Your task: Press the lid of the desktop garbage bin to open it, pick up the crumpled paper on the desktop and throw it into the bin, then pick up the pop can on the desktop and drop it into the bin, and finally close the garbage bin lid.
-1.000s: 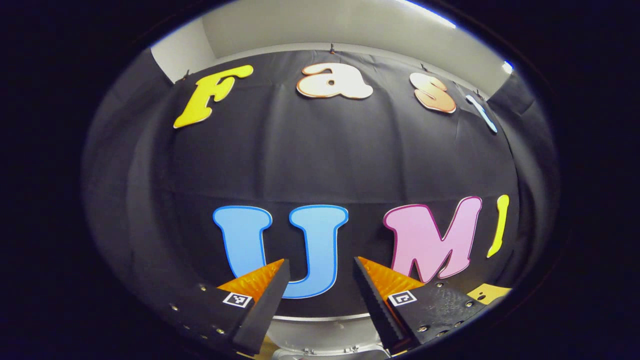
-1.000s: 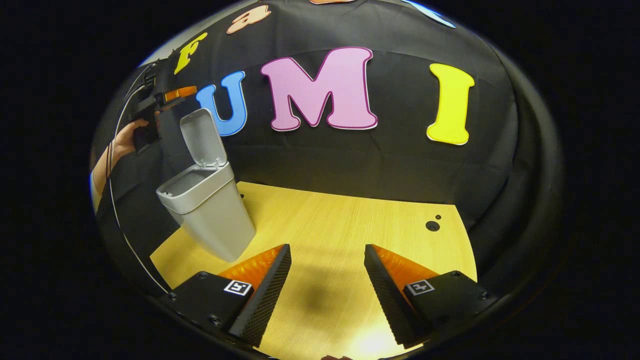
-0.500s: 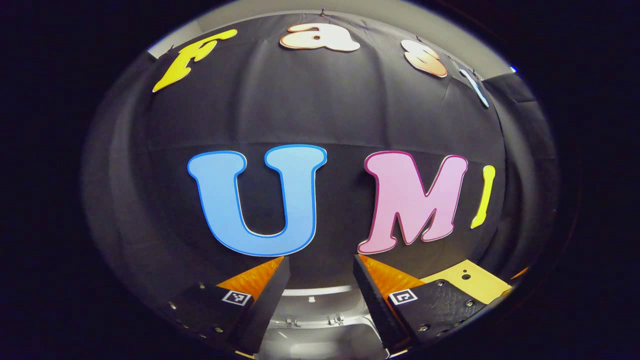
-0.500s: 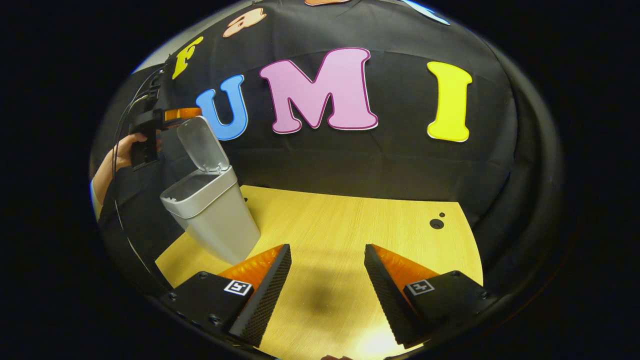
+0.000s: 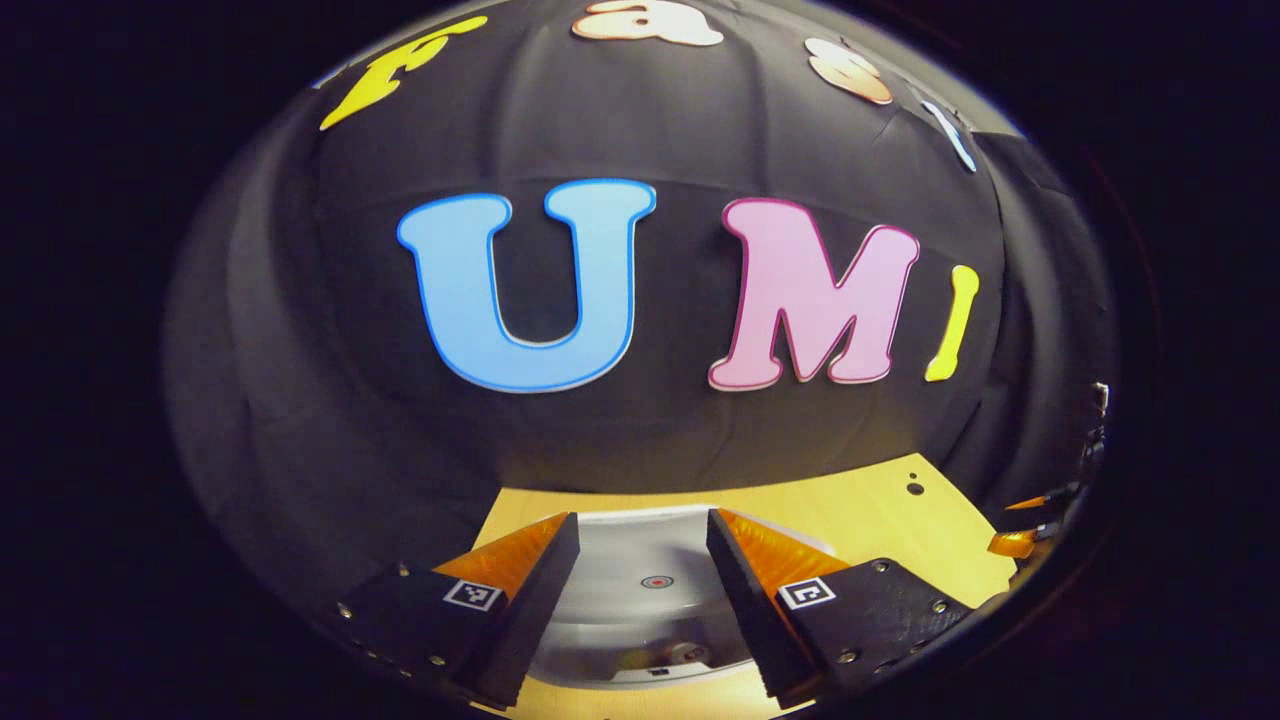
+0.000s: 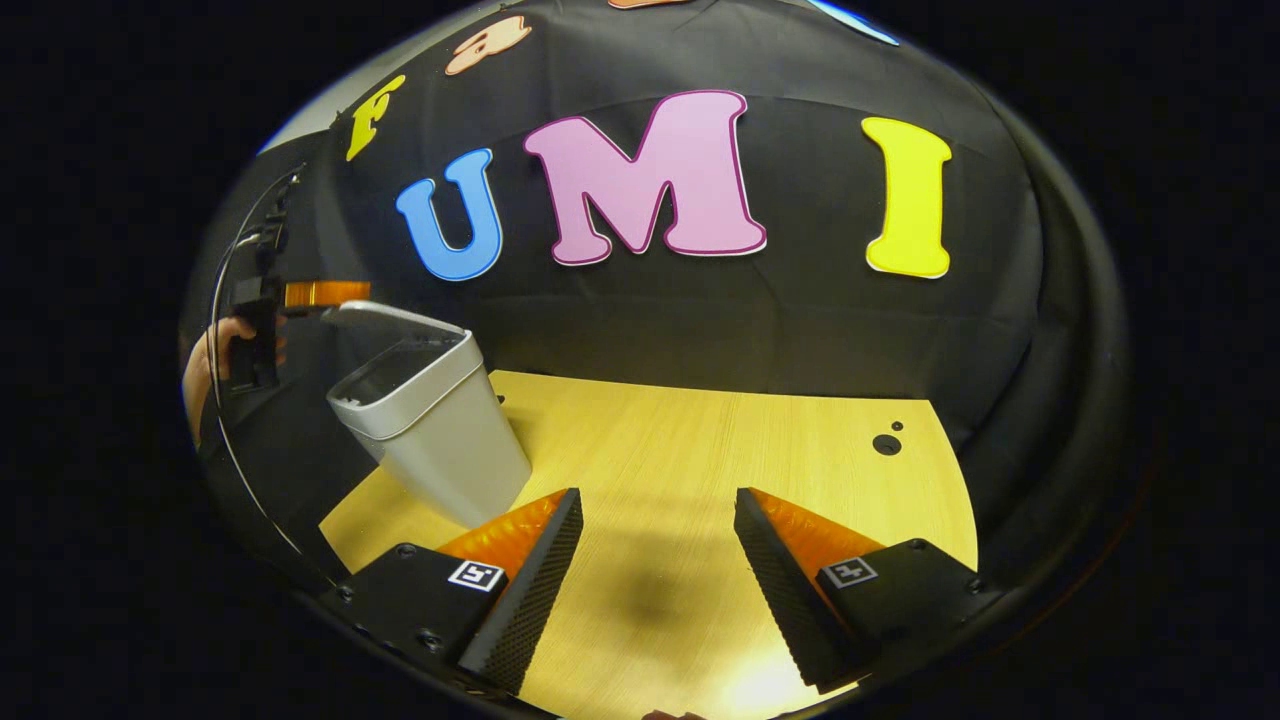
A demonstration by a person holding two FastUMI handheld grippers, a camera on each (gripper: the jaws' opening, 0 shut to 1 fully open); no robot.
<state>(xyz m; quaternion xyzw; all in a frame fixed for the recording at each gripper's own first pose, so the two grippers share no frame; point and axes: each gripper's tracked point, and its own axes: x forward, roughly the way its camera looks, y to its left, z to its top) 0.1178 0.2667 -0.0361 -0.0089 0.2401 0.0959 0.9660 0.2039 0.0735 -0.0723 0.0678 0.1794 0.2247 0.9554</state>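
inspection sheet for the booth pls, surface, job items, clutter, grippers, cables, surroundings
surface: pale wood desktop, two small dark holes near its far right corner.
job's things: grey garbage bin stands at the desktop's left side in the right gripper view; its lid is tipped low over the opening, not fully shut. Crumpled paper and pop can: nothing seen.
clutter: nothing seen.
grippers: left gripper open, fingers apart over the lid; in the right gripper view it sits at the lid's raised edge, held by a hand. Right gripper open, empty, above bare desktop.
cables: thin cable loops down from the left gripper.
surroundings: black cloth wall behind the desktop.
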